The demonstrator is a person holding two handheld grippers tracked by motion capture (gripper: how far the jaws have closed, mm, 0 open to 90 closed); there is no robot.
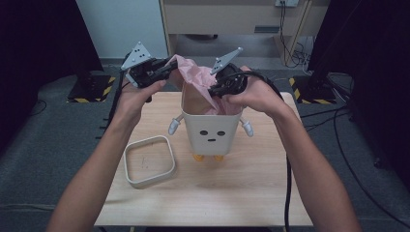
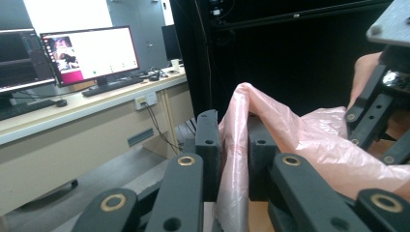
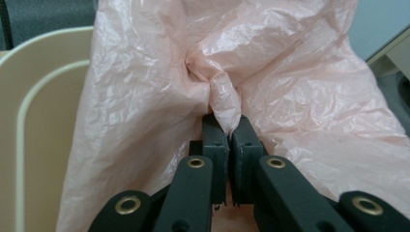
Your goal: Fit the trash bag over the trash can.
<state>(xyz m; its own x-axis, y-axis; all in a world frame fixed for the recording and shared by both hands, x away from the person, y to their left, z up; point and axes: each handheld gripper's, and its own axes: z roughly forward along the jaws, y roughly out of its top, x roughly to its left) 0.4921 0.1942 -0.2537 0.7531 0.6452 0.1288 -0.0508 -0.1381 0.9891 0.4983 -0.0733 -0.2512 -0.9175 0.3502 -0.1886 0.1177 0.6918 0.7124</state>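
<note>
High view: small white bin [image 1: 211, 133] with a drawn face, stub arms and orange feet, upright mid-table [image 1: 251, 193]; its loose square rim ring [image 1: 149, 160] lying flat just to its left. Pink plastic bag [image 1: 196, 79] rising out of the bin mouth, stretched between left gripper [image 1: 167, 67] and right gripper [image 1: 217, 87], both held above the bin, forearms reaching in from below, wrists bent inward toward each other. Left gripper view: black fingers [image 2: 208, 145] clamped on a vertical fold of the bag [image 2: 300, 140]; desk with monitors [image 2: 89, 53] far behind. Right gripper view: fingers [image 3: 215, 145] pinched together on a gathered tuft of the bag [image 3: 270, 72], cream bin wall [image 3: 38, 121] at the left. Likely step: spreading the bag over the bin mouth. Best done by pulling evenly outward and down, gently, so as not to tear the film or tip the bin.
</note>
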